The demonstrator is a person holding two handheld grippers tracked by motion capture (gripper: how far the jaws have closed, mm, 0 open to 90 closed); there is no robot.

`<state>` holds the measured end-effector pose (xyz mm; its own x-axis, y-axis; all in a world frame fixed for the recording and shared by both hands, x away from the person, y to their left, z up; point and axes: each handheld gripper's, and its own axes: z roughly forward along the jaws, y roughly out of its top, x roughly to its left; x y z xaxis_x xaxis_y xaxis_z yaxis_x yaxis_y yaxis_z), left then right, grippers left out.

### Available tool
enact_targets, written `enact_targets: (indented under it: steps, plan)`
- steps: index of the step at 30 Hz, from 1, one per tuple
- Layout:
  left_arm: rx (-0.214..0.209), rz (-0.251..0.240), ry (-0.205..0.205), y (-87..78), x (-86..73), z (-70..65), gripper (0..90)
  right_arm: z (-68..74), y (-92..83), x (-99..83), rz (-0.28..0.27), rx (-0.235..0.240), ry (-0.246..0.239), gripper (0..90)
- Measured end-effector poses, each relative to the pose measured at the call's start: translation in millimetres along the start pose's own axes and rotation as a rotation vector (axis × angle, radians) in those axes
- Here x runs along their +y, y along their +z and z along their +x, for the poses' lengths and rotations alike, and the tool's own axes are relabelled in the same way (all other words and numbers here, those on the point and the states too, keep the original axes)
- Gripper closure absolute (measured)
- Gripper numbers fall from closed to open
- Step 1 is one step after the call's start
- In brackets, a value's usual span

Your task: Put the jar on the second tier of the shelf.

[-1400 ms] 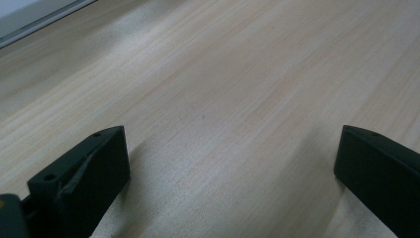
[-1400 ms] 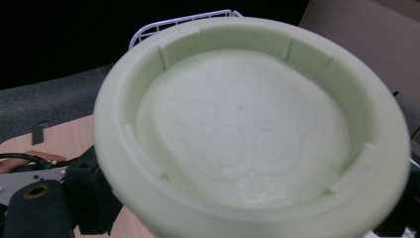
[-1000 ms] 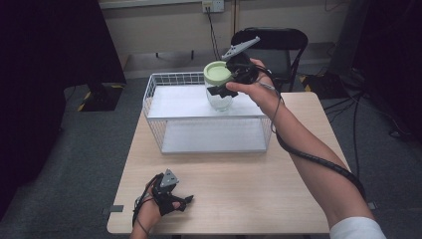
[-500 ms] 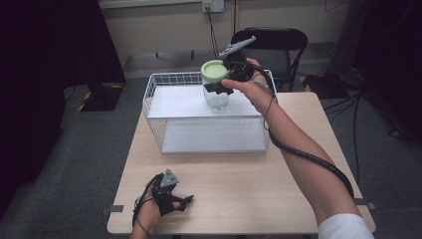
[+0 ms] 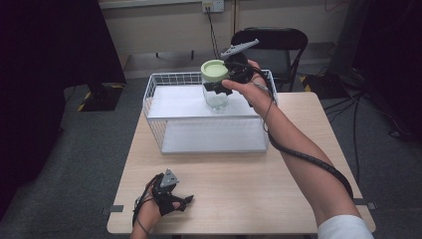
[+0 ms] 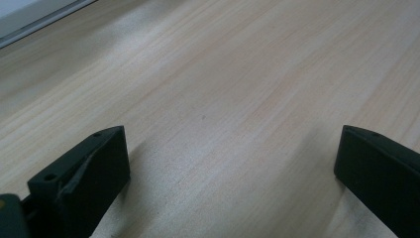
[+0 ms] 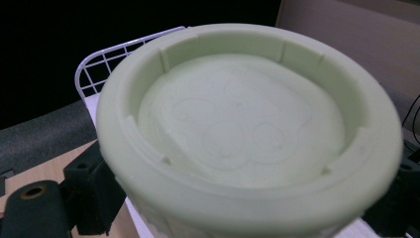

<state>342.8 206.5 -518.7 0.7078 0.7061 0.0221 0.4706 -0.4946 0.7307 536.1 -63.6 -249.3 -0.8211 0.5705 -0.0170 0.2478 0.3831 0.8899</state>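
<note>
A clear glass jar (image 5: 217, 94) with a pale green lid (image 5: 214, 68) hangs above the white wire basket (image 5: 164, 94), near its back right part. My right gripper (image 5: 222, 85) is shut on the jar just under the lid. In the right gripper view the lid (image 7: 247, 129) is close up, with a black jaw on each side. My left gripper (image 5: 185, 201) rests on the wooden table (image 5: 239, 184) near the front left edge, open. In the left gripper view its jaws stand wide apart over bare wood (image 6: 223, 99), nothing between them.
The wire basket has a white floor and stands at the back of the table. A black chair (image 5: 271, 47) is behind the table at the right. A black cable (image 5: 303, 157) runs along the right forearm. Dark curtains hang at both sides.
The right gripper has carried the jar a little farther back and left over the basket. The left gripper has stayed put.
</note>
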Motion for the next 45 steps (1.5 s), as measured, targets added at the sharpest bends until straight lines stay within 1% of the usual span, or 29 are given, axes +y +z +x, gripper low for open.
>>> enact_targets:
  steps: [6,12,16,21,25,30,31,33,36,38,45]
  plan:
    - [0.0,0.0,0.0,0.0,0.0,0.0,0.0,-1.7,-1.1,-4.5,0.006,-0.022,0.017,1.4]
    - [0.0,0.0,0.0,0.0,0.0,0.0,0.0,-1.1,-7.1,-8.0,0.008,-0.017,0.021,0.0]
    - [0.0,0.0,0.0,0.0,0.0,0.0,0.0,0.9,-13.4,-9.6,0.01,-0.027,0.033,0.0]
    - [0.0,0.0,0.0,0.0,0.0,0.0,0.0,4.3,-21.3,-10.7,0.011,-0.02,0.05,0.0]
    - [0.0,0.0,0.0,0.0,0.0,0.0,0.0,10.7,-27.6,-11.9,0.019,-0.016,0.029,0.0]
    - [0.0,0.0,0.0,0.0,0.0,0.0,0.0,15.6,-33.9,-14.0,0.014,-0.011,0.025,0.0]
    - [0.0,0.0,0.0,0.0,0.0,0.0,0.0,18.0,-36.7,-15.5,0.015,-0.001,0.025,0.0]
    - [0.0,0.0,0.0,0.0,0.0,0.0,0.0,20.3,-39.3,-16.9,0.014,0.001,0.022,0.0]
    - [0.0,0.0,0.0,0.0,0.0,0.0,0.0,21.7,-41.6,-18.6,0.01,0.006,0.026,0.0]
    - [0.0,0.0,0.0,0.0,0.0,0.0,0.0,24.1,-44.1,-21.6,0.004,0.017,0.03,0.0]
    - [0.0,0.0,0.0,0.0,0.0,0.0,0.0,29.7,-45.9,-30.1,-0.001,0.041,0.032,0.1]
